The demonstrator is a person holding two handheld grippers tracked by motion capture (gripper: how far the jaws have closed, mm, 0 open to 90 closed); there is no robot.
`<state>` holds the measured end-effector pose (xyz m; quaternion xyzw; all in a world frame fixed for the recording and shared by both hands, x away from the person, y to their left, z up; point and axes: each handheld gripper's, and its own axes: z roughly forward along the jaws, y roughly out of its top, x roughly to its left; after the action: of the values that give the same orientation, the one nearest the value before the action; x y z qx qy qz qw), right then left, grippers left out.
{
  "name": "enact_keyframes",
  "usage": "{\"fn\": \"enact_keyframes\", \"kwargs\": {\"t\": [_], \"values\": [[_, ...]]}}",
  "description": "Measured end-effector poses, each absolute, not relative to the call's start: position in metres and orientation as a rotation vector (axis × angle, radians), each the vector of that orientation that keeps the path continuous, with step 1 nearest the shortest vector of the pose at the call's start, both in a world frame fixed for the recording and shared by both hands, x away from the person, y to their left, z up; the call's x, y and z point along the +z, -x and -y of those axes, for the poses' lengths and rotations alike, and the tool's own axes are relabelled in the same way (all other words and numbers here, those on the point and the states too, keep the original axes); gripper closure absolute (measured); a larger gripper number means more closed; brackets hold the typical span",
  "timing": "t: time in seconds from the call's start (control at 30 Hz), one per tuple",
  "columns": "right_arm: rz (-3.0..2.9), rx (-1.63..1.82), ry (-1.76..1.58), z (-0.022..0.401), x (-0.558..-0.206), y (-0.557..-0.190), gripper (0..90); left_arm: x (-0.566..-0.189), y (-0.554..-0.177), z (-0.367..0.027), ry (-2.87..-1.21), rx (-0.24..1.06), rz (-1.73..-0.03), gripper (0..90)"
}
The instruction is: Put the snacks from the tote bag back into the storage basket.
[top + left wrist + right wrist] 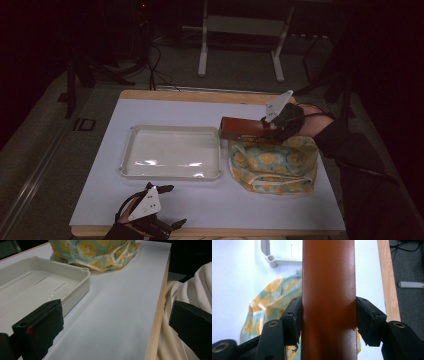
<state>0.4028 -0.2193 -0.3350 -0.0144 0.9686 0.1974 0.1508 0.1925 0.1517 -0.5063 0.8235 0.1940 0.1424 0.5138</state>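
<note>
A long brown-orange box (242,128) hangs above the table between the tray and the cloth bag, with my right gripper (267,126) shut on its right end. In the right gripper view both black jaws press the sides of the brown box (328,297). Under it lies a soft bag (274,164) printed with yellow citrus slices, also seen as the citrus bag (269,302). A shallow white tray (172,131) rests left of the bag. My left gripper (170,206) rests at the table's front edge, jaws wide apart and empty; its black fingers (41,328) frame bare table.
The white table top (210,200) has a wooden rim (156,322). A cream sleeve (190,292) lies past the rim beside my left gripper. A metal stand (240,45) and cables sit on the dark floor beyond the table.
</note>
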Motion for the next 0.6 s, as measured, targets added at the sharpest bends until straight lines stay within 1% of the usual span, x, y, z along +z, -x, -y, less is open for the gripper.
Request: {"fn": "enact_keyframes", "kwargs": {"t": [0.6], "values": [[-2.804, 0.559, 0.200, 0.153, -0.342, -0.401, 43.4, -0.506, -0.192, -0.152, -1.981, 0.343, -0.451, 0.0]]}}
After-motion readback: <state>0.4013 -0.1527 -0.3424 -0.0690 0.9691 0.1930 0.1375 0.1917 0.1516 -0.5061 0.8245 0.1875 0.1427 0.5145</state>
